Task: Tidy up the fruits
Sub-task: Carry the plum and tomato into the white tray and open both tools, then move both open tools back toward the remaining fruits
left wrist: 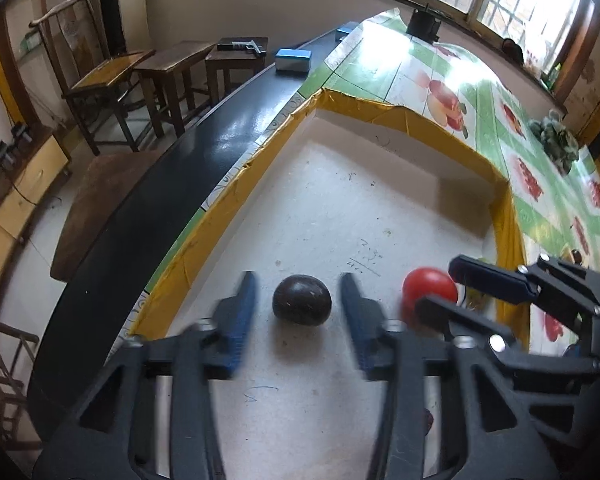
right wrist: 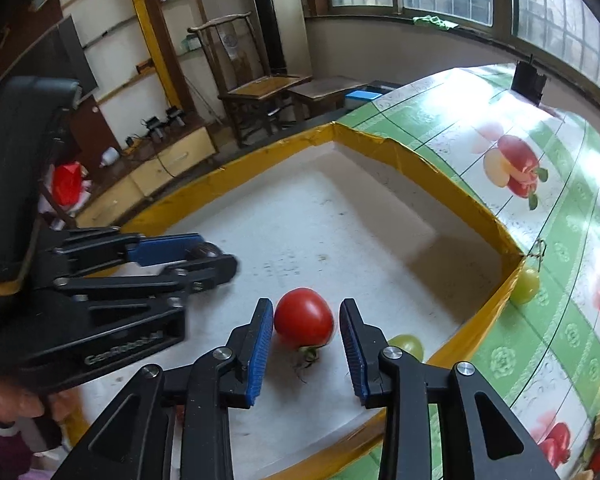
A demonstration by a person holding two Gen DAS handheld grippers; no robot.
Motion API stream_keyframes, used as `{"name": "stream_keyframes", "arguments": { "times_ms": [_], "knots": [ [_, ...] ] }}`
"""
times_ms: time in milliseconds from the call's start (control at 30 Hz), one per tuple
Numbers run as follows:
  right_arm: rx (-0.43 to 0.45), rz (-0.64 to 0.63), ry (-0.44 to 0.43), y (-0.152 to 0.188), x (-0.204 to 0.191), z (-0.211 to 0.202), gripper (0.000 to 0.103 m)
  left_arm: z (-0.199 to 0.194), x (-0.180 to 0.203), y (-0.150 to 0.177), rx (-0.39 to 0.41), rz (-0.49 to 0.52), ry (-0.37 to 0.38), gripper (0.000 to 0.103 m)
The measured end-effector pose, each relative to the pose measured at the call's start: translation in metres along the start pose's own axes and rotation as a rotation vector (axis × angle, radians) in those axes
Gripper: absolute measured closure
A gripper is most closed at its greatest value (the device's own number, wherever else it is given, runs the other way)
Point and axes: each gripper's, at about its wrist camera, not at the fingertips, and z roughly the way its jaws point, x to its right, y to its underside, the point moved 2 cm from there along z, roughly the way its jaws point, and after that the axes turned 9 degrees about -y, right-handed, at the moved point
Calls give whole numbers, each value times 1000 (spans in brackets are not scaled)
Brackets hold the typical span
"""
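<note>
the white tray [left wrist: 380, 200] with its yellow taped rim sits on a green fruit-print tablecloth [left wrist: 480, 92], and both grippers are down inside it

in the left wrist view the left gripper [left wrist: 298, 312] has its blue pads apart, with a dark round fruit [left wrist: 302, 300] resting on the tray floor between them. there is a clear gap on each side, so nothing is clamped. the fruit lies at about 6 o'clock of the tray, near its close edge

in the right wrist view the right gripper [right wrist: 306, 344] also stands with its fingers spread, and a red tomato [right wrist: 304, 318] sits between them on the tray floor, stem end toward the camera. the left pad is just beside the tomato, perhaps brushing it; the right pad is clear of it. it reads as let go rather than held. from the dark fruit the tomato is at about 3 o'clock, near it

outside the tray, at about 3 o'clock of the tomato in the right view, two green grapes remain: one grape [right wrist: 408, 346] is just beside the tray's rim behind the right finger, another grape [right wrist: 526, 286] is at the tray's corner on the cloth. a leafy green bunch [left wrist: 556, 140] lies farther off on the cloth in the left view

as a judgement, two fruits look placed in the tray and the task is partly done. the grapes, and perhaps the bunch, are left to gather, so both grippers would next need to lift clear without nudging the round fruits, which could roll
</note>
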Motion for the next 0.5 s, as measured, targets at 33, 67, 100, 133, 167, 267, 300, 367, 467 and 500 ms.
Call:
{"name": "stream_keyframes", "arguments": {
  "times_ms": [33,67,100,133,167,267,300,367,467,500],
  "knots": [
    [3,-1,-4,1,-1,-2,67,-1,0,0,3,-7,6,43],
    [5,-3,-1,2,-2,-5,66,-3,1,1,5,-12,16,43],
    [8,-6,10,4,-2,-9,66,-5,1,1,6,-17,19,43],
    [11,-8,16,6,-3,-13,66,-7,2,2,8,-18,19,43],
    [16,-7,22,8,-3,-17,66,-8,4,3,8,-19,21,42],
    [44,-1,24,16,-4,-37,66,-17,11,6,29,1,54,42],
    [57,4,28,20,-3,-48,66,-23,15,7,52,24,80,42],
    [72,12,31,26,-1,-61,65,-34,25,10,81,50,135,42],
    [98,31,50,39,6,-85,64,-46,38,13,90,73,167,42],
    [107,39,64,45,9,-94,64,-50,44,15,97,87,165,42]
  ]
}}
